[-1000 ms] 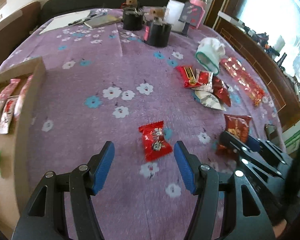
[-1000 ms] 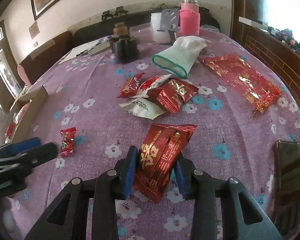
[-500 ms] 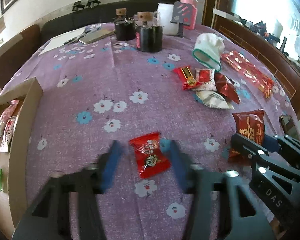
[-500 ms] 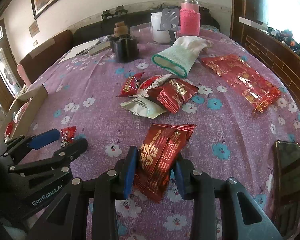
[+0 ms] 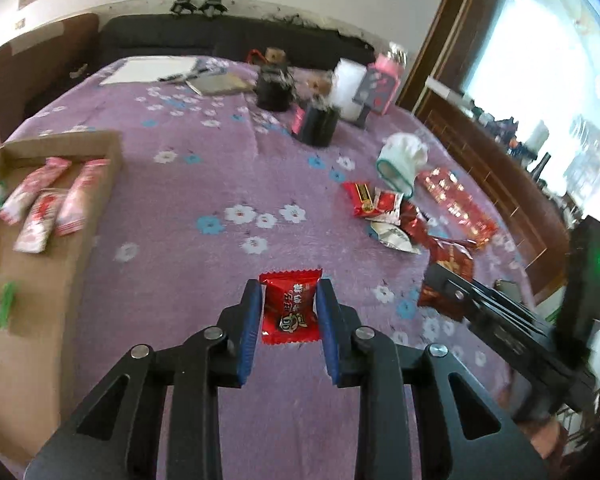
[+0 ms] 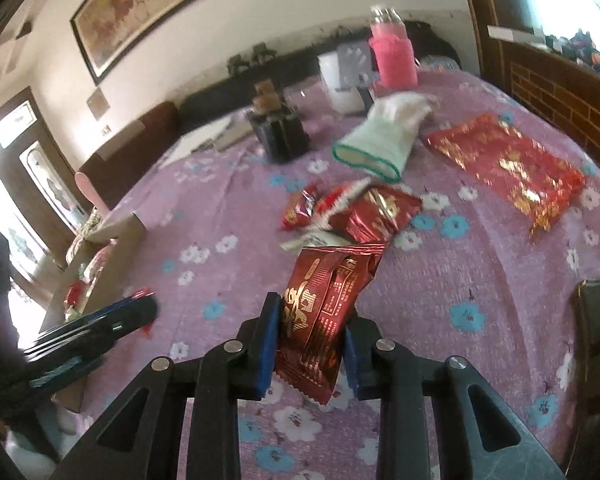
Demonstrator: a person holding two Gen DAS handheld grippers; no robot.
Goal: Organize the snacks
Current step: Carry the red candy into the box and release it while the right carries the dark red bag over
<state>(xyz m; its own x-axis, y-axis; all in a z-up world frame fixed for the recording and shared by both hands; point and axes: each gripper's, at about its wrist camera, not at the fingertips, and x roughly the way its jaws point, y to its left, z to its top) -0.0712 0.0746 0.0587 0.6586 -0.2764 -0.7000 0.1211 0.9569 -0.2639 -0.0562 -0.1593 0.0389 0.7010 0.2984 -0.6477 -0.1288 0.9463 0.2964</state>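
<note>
Pinching light, crinkly packets mid-body: left gripper clamped red candy; right gripper clamped dark-red snack pack, frame centre.

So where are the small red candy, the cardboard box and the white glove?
small red candy [image 5: 290, 307], left wrist view, middle of its wrapper.
cardboard box [image 5: 56, 280], left wrist view, bare floor.
white glove [image 6: 380, 140], right wrist view, its knitted cuff part.
</note>
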